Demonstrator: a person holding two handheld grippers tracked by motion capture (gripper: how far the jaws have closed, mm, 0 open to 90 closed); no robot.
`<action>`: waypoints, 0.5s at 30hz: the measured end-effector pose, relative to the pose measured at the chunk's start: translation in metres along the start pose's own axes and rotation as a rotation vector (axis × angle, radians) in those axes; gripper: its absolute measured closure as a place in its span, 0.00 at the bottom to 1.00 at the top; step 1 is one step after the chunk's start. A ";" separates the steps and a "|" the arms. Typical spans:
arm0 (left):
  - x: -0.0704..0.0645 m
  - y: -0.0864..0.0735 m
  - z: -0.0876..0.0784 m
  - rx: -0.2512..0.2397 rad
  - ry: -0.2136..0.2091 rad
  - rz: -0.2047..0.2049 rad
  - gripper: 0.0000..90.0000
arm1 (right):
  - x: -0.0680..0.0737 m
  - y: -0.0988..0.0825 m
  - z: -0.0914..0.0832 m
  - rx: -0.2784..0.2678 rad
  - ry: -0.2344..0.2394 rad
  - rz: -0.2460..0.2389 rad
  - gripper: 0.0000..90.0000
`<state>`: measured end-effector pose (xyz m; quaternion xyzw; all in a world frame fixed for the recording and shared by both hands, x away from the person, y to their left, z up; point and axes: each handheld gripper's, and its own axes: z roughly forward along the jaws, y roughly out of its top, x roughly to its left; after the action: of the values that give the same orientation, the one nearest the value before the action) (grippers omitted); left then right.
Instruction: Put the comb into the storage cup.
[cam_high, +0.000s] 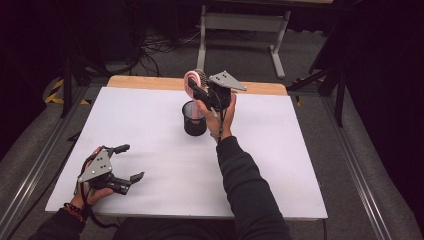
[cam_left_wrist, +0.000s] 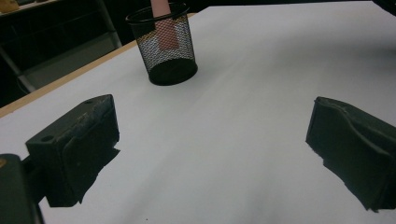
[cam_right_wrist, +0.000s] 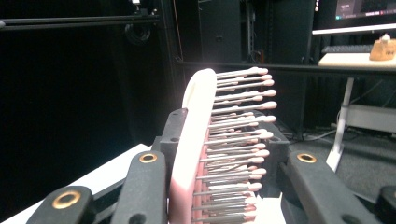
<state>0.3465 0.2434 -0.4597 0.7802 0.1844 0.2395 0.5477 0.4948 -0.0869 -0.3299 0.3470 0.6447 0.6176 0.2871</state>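
A pink hairbrush (cam_high: 191, 78) with pale-tipped bristles (cam_right_wrist: 238, 126) stands upright, and my right gripper (cam_high: 201, 93) is shut on its head. The brush's pink handle (cam_left_wrist: 164, 28) reaches down into a black mesh cup (cam_high: 194, 120), which stands on the white table top (cam_high: 150, 150) near the middle back. In the right gripper view the brush (cam_right_wrist: 196, 140) sits between my two black jaws. My left gripper (cam_high: 132, 162) rests at the front left of the table, open and holding nothing. The left gripper view looks past those wide-apart jaws at the cup (cam_left_wrist: 163, 51).
A wooden strip (cam_high: 145, 82) edges the table's far side. Beyond it stand a white desk frame (cam_high: 240, 30) and cables on the grey floor. Metal rails (cam_high: 360, 170) run along both sides of the table.
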 end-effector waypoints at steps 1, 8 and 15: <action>0.000 -0.001 0.000 0.004 0.000 0.000 0.04 | -0.002 -0.006 0.001 0.010 0.000 0.012 0.70; -0.002 0.000 0.001 0.014 -0.011 0.013 0.04 | -0.008 -0.029 0.003 0.040 -0.006 0.043 0.70; 0.000 0.000 0.000 0.013 -0.007 0.003 0.04 | -0.005 -0.033 0.001 0.022 -0.003 0.046 0.69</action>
<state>0.3463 0.2431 -0.4597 0.7847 0.1828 0.2362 0.5432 0.4957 -0.0906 -0.3634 0.3657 0.6431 0.6164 0.2699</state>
